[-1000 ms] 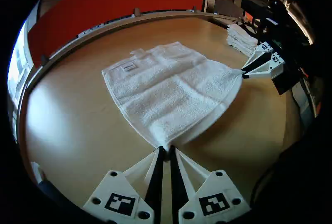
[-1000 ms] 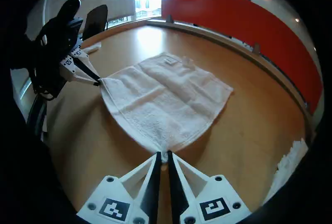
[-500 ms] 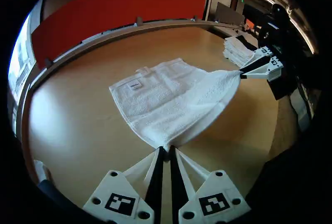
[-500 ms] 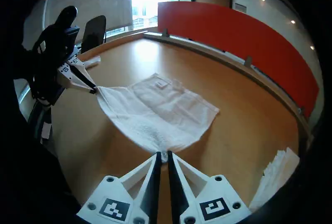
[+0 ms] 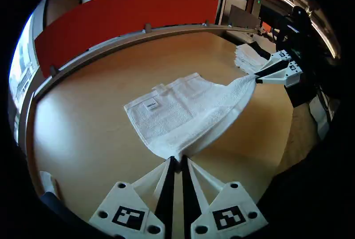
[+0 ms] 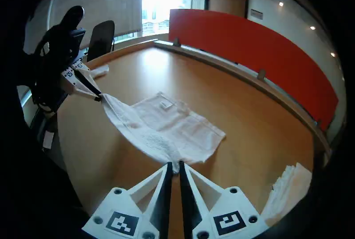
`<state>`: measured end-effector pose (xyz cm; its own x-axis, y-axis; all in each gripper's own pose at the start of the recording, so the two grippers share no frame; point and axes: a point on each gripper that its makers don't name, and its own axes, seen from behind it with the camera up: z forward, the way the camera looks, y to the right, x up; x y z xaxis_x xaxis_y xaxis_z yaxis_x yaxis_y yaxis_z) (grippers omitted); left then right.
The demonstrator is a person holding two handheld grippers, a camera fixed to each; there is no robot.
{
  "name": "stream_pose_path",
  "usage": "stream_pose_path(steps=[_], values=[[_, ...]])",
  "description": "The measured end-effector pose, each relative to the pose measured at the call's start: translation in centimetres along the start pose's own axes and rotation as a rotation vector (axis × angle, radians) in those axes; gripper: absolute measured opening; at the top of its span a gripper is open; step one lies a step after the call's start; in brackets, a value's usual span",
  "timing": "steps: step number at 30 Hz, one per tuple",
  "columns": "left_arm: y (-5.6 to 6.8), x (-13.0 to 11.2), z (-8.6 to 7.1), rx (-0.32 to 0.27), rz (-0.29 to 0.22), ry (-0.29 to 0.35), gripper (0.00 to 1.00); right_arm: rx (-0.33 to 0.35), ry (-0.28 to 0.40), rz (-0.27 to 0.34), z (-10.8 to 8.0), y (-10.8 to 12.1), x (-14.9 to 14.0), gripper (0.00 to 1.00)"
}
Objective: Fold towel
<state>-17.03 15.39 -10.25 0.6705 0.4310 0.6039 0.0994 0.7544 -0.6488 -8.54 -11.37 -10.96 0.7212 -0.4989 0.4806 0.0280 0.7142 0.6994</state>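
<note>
Left gripper view shows the left gripper [image 5: 177, 161] and the right gripper [image 5: 257, 79] each pinching one near corner of the white towel [image 5: 177, 106], whose raised edge stretches between them while the rest lies on the wooden table [image 5: 88, 119], ahead of both.

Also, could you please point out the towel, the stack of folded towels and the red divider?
towel [image 5: 186, 101], left gripper view, flat middle part.
stack of folded towels [image 5: 246, 57], left gripper view, top layer.
red divider [image 6: 248, 44], right gripper view, middle of its face.
</note>
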Motion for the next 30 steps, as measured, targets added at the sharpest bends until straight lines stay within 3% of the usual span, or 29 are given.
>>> stream_pose_path(steps=[13, 30], values=[[1.2, 0.8, -2.3, -0.036, -0.021, 0.003, 0.11, -0.004, 0.02, -0.005, -2.1, -0.2, 1.5, 0.11], [2.4, 1.4, -4.1, -0.075, -0.045, -0.002, 0.11, -0.003, 0.024, -0.016, -3.6, -0.1, 2.4, 0.11]])
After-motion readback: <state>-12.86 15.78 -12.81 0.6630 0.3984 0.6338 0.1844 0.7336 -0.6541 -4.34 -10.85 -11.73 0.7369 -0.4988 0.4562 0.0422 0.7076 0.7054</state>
